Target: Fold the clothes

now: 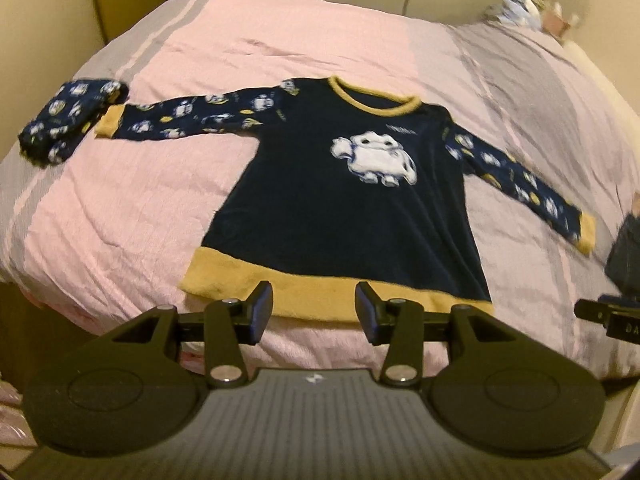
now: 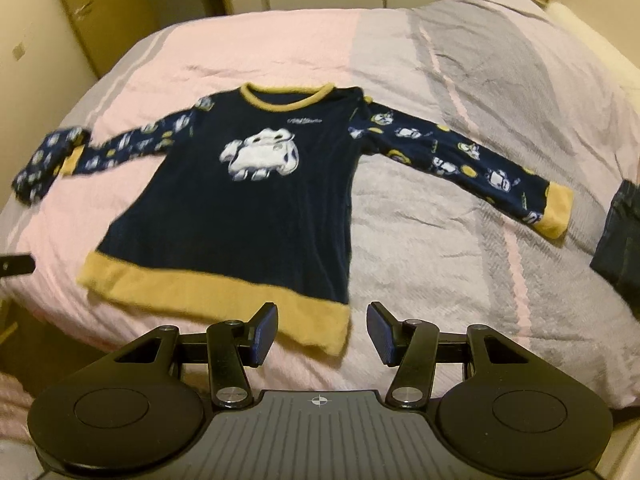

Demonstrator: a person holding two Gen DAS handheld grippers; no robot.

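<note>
Only the left wrist view fully shows the folded bundle (image 1: 70,120) beside the spread top (image 1: 340,200); both grippers (image 1: 316,310) (image 2: 322,332) hover, fingers apart, empty.

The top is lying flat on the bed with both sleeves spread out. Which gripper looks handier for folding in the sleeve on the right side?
Probably the right gripper. It hangs open at the hem's right corner, on the same side as that sleeve. The left gripper, also open, sits over the middle of the hem and would have to cross the top.

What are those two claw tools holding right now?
Nothing. The left gripper and right gripper are both open above the shirt, which lies flat on the bed.
</note>
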